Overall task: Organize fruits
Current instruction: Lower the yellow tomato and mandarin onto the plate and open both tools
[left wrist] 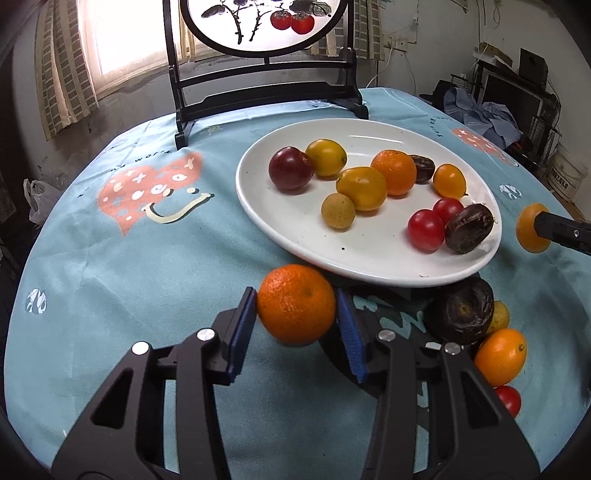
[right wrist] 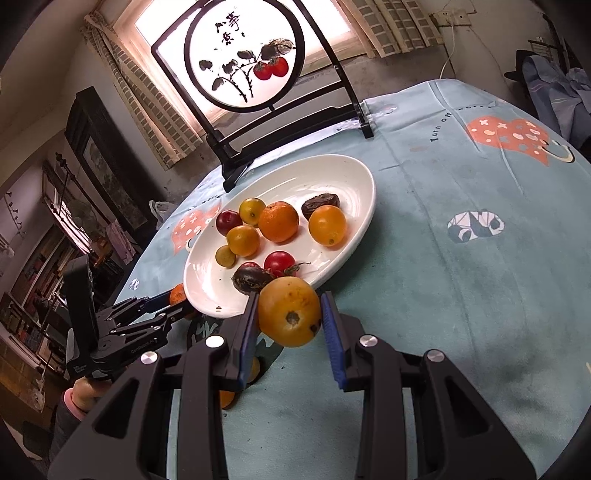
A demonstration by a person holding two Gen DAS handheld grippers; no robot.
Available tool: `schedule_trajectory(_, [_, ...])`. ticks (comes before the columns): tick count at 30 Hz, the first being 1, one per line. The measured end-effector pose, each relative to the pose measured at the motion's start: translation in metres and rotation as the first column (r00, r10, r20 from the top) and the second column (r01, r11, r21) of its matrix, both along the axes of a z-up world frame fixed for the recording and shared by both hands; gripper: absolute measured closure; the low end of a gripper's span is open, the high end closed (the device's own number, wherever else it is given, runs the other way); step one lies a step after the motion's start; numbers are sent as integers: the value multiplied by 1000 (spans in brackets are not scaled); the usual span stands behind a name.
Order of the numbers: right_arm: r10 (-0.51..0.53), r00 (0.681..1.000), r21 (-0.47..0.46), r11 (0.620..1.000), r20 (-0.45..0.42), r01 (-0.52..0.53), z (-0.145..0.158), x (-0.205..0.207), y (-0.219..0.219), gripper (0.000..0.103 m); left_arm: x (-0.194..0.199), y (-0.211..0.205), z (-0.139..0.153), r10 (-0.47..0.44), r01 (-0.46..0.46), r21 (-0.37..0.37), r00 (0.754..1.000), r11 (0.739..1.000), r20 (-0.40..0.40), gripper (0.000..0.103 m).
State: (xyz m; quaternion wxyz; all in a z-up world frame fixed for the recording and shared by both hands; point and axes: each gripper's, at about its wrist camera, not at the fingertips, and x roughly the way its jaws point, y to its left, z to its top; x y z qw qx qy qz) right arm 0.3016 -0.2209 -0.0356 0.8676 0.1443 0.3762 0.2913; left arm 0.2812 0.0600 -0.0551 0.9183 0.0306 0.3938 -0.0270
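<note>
both claws pinch fruit near the white plate [left wrist: 280, 236]: our left gripper [left wrist: 297, 308] an orange [left wrist: 295, 302], our right gripper [right wrist: 290, 314] a yellow fruit [right wrist: 290, 312]. round skins could slip out and roll off the table.

Painted round screen [left wrist: 264, 26] on dark stand, blue tablecloth [left wrist: 129, 266] (cartoon prints), curtained window [left wrist: 107, 40].

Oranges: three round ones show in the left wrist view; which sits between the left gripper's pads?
The orange on the cloth just below the plate rim, between the left gripper pads. Another lies on the plate; the right gripper holds the third.
</note>
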Motion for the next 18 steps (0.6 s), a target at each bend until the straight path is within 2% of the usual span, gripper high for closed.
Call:
schedule_trajectory(2, [-5, 1000, 2, 1000, -2, 5, -1, -1, -1, 69, -4, 3, 2, 4, -4, -19, 1000, 1000, -7, 58])
schedule_trajectory(5, [-3, 1000, 24, 1000, -17, 4, -3, -5, -3, 69, -15, 12, 8, 36, -38, -86, 999, 996, -26, 59])
schedule_trajectory(8, [2, 1000, 52, 999, 14, -3, 5, -13, -5, 69, -35, 12, 24, 46, -43, -93, 998, 995, 33, 59])
schedule_trajectory(11, [9, 997, 99, 995, 80, -17, 18, -20, -4, 69, -45, 10, 44, 32, -16, -155, 994, 988, 105, 59])
schedule_trajectory(14, [2, 992, 118, 993, 128, -17, 31, -17, 3, 69, -37, 3, 61, 33, -2, -202, 988, 979, 151, 59])
schedule_trajectory(18, [1, 988, 107, 994, 152, -18, 40, 5, 20, 69, -4, -8, 69, 43, -10, -195, 985, 981, 167, 59])
